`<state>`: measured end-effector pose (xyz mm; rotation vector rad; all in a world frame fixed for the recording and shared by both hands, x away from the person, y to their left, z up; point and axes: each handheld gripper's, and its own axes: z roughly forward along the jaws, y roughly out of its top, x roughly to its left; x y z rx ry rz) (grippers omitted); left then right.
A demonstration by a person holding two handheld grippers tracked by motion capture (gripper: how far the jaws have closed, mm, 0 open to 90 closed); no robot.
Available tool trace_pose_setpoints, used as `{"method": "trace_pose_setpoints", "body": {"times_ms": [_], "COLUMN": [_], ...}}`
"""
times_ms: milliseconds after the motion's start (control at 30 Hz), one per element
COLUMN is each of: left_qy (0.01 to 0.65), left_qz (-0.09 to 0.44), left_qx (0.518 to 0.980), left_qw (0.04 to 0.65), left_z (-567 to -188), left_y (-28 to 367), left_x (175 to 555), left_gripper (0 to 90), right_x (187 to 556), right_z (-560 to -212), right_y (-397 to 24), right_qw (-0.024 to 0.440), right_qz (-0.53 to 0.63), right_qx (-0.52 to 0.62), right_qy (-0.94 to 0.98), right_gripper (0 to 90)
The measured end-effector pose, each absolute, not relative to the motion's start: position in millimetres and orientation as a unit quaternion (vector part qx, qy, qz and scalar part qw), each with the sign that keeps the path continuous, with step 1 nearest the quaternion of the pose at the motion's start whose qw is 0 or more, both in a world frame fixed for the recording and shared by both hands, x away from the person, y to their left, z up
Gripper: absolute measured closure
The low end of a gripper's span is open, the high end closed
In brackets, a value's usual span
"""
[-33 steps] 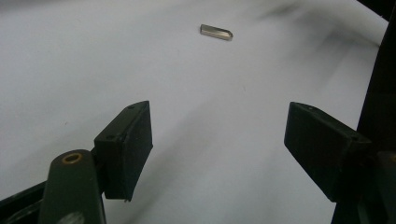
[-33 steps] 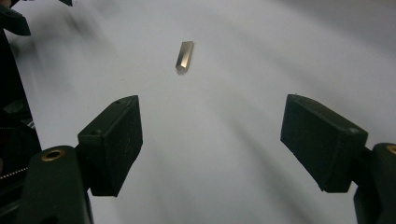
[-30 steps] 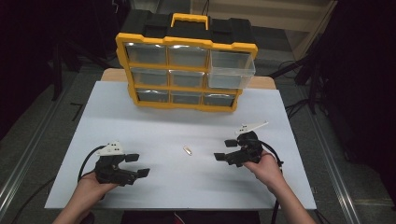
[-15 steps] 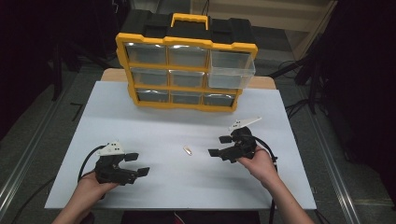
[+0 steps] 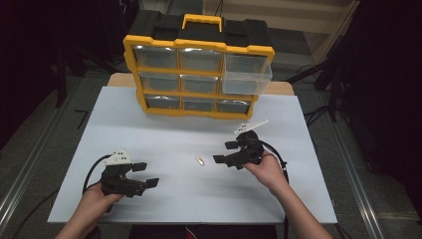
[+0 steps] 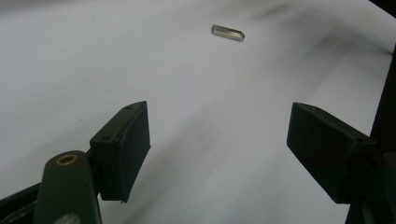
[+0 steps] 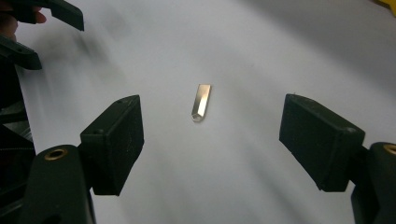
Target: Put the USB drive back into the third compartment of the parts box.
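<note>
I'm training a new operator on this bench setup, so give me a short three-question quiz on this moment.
1. True or false: the right tool has already closed on the small metal piece.
2. Which drawer of the yellow organizer is pulled out? A top left; B top right; C bottom middle.
3. Fill in: the left tool stands ____, holding nothing.

Key
1. False. In the right gripper view the piece lies on the white table, ahead of the spread jaws, touching neither.
2. B, the clear drawer at the top right.
3. Open.
</note>
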<state>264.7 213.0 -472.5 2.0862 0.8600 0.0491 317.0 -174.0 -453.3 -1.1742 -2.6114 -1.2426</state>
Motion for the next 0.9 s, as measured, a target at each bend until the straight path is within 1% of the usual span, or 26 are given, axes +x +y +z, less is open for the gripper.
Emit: {"method": "trace_pose_setpoints", "body": {"times_ms": [300, 900], "left_qy": [0.344, 0.349], "left_qz": [0.018, 0.015], "left_qx": [0.836, 0.833], "left_qw": [0.427, 0.429], "left_z": [-472.5, -472.4], "left_y": [213.3, 213.9], "left_x": [264.7, 265.2], "left_gripper": [22.8, 22.9], "right_x": [326.3, 341.5], "right_z": [-452.2, -452.3], "right_y": [-159.1, -133.4], "right_qw": [0.018, 0.018], "right_qz": [-0.398, -0.390], "right_qx": [-0.367, -0.353], "right_qy": [-0.841, -0.850], "right_gripper": [20.1, 20.5]}}
